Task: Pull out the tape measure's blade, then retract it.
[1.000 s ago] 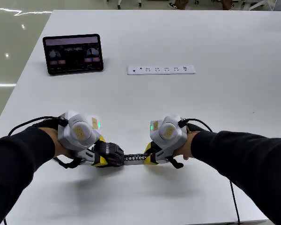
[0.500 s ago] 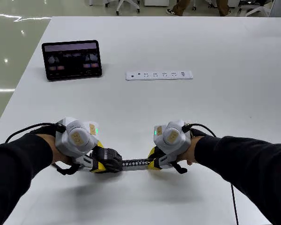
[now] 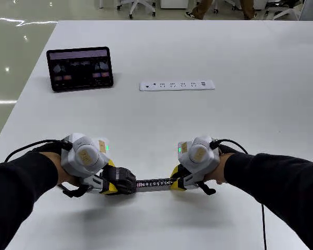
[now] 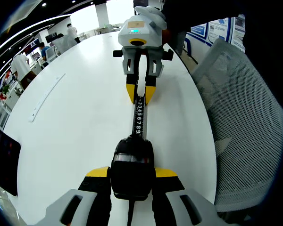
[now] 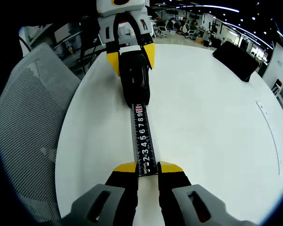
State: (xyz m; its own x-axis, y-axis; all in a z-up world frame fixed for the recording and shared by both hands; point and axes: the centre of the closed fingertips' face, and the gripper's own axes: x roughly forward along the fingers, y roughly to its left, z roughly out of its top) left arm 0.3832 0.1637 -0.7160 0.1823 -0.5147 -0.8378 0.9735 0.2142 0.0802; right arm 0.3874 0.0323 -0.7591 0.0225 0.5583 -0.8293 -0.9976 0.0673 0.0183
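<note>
The broad white worktop (image 3: 208,57) carries the work. The black block-shaped tape measure case (image 3: 126,179) sits low over it, inside my left claw (image 4: 132,173). I cannot tell whether the case touches the surface. The narrow numbered metal blade (image 5: 141,136) runs from the case straight across to my right claw (image 5: 147,169), with a short length drawn out.

Hazard, as judged: the spring likely pulls the blade back toward the case. If my right claw's pinch on the thin blade end slackens, the blade would snap home uncontrolled. Pulling off-axis could kink the blade or twist the case in my left claw.

Left claw: closed on both flanks of the case. Right claw: almost fully closed, jaws clamping the blade end.
</note>
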